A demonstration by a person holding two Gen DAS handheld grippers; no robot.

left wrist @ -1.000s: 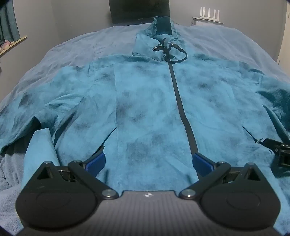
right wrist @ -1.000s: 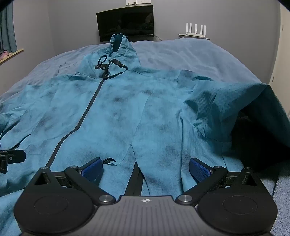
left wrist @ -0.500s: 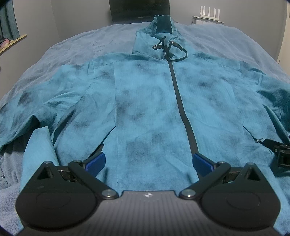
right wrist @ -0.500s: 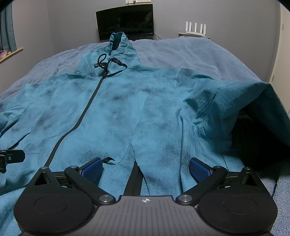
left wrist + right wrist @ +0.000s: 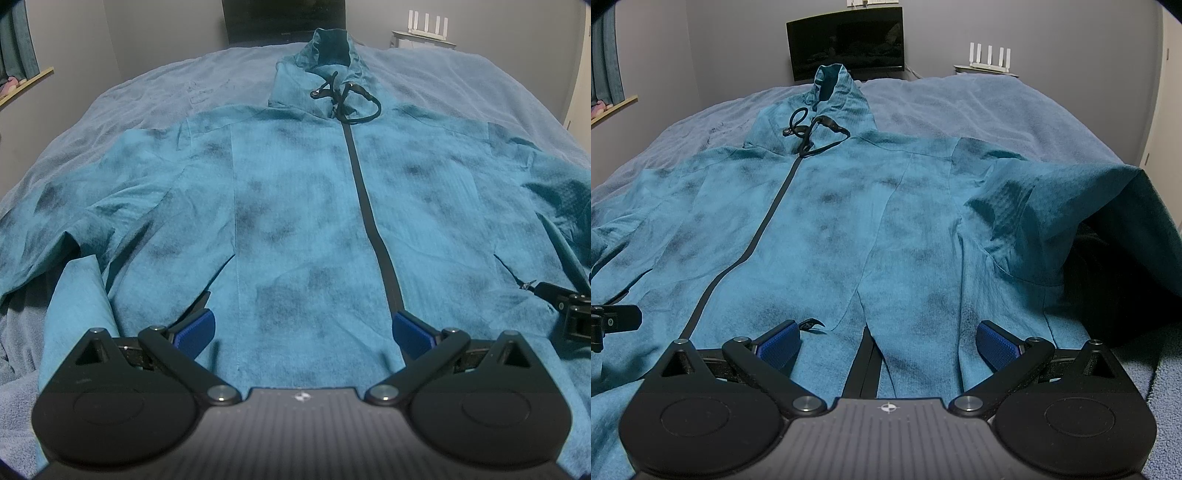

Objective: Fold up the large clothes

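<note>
Left wrist view: we are holding our left tongs point(image 5: 303, 328) spread apart over the hem of a mottled teal hooded jacket point(image 5: 295, 206), zipped and lying front-up on the bed point(image 5: 155, 92). Our right tongs point(image 5: 886, 341) are likewise gaping above its hem.

Teal jacket point(image 5: 295, 221) zipped, flat on bed point(image 5: 166, 92), left claw point(image 5: 304, 328) spread over hem

Matt mottled cloth jacket point(image 5: 303, 221)
</note>
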